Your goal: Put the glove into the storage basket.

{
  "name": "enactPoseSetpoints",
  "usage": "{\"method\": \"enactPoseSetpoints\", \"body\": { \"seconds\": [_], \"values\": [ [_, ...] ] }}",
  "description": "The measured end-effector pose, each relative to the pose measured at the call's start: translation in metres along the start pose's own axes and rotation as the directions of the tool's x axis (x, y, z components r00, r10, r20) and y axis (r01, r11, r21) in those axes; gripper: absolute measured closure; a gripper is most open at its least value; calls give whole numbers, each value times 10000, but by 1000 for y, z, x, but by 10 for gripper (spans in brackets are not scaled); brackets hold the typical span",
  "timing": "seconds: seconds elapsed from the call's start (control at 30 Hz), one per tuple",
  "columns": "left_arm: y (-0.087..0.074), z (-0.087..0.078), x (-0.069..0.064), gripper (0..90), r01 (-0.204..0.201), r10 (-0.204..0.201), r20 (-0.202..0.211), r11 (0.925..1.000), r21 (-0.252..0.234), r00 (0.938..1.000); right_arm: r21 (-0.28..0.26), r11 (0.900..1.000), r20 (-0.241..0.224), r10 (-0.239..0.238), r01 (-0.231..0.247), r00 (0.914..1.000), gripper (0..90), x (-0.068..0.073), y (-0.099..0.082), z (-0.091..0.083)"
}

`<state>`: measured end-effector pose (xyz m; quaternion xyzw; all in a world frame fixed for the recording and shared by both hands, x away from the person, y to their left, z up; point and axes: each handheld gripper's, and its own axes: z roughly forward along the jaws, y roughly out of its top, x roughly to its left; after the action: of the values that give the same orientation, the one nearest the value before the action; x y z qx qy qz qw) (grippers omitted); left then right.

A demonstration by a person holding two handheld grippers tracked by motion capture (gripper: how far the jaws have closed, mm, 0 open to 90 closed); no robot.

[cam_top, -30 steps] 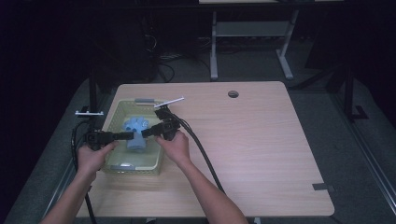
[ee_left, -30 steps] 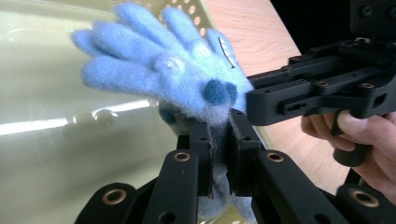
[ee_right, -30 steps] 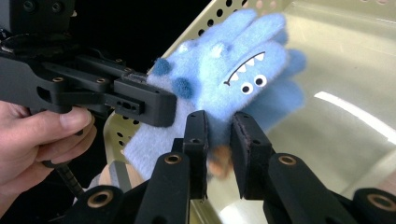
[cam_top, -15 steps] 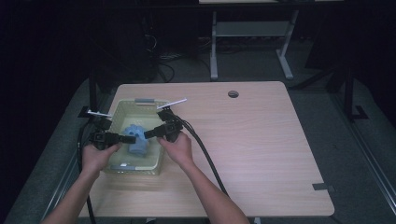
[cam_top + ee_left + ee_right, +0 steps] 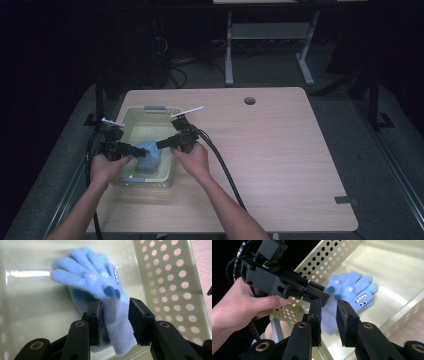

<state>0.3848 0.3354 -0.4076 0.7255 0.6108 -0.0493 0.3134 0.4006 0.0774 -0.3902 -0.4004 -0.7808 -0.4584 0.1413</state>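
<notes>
Glove cuff hidden behind left tool in left gripper view; whether pads press cloth unclear. In right gripper view, glove's lower part covered by right tool. High view: glove a small blue blur in basket, fingers indistinguishable. Forearms cut off at bottom edge. Room beyond counter too dark.

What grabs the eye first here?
The fuzzy blue glove with a toothy monster face, lying in the pale perforated basket at the table's left side. The left gripper straddles its cuff; its fingers have just been opening. The right gripper hovers close, nothing between its fingers.
</notes>
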Motion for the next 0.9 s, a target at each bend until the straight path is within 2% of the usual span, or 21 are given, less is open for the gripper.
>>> {"method": "enactPoseSetpoints", "body": {
  "seconds": [0.17,0.27,0.37,0.5,0.63,0.73,0.77,0.8,0.9],
  "values": [
    [3,-8,2,605,-20,5,-419,9994,-359,9991,-64,10000,-29,-34,34,10000,734,2,0,-2],
    [3,-12,4,633,-24,-2,-478,9985,-554,9989,-63,10000,-7,6,-6,10000,734,2,0,-5],
    [2,-8,2,678,-93,82,-329,9994,-327,9994,-116,9999,8,-27,27,10000,734,0,-1,-7],
    [3,1,-2,706,-284,286,-425,9996,61,9987,-118,9999,32,-18,18,10000,734,0,-2,-9],
    [6,12,-3,682,-303,369,-993,9973,670,9944,-147,9998,8,104,-104,9999,731,0,-2,-11],
    [7,17,-1,680,-191,293,-1116,9957,910,9933,-173,9998,-8,-33,33,10000,730,0,-3,-13],
    [7,18,-1,676,-125,226,-1100,9957,921,9937,-211,9997,-5,-78,78,10000,728,-1,-3,-14],
    [7,17,0,672,-224,318,-1080,9959,880,9936,-213,9998,-30,-30,29,10000,728,0,-3,-15],
    [8,11,-2,642,-121,156,-874,9991,409,9961,-268,9996,-29,-29,28,10000,720,-1,-4,-19]
  ]
}}
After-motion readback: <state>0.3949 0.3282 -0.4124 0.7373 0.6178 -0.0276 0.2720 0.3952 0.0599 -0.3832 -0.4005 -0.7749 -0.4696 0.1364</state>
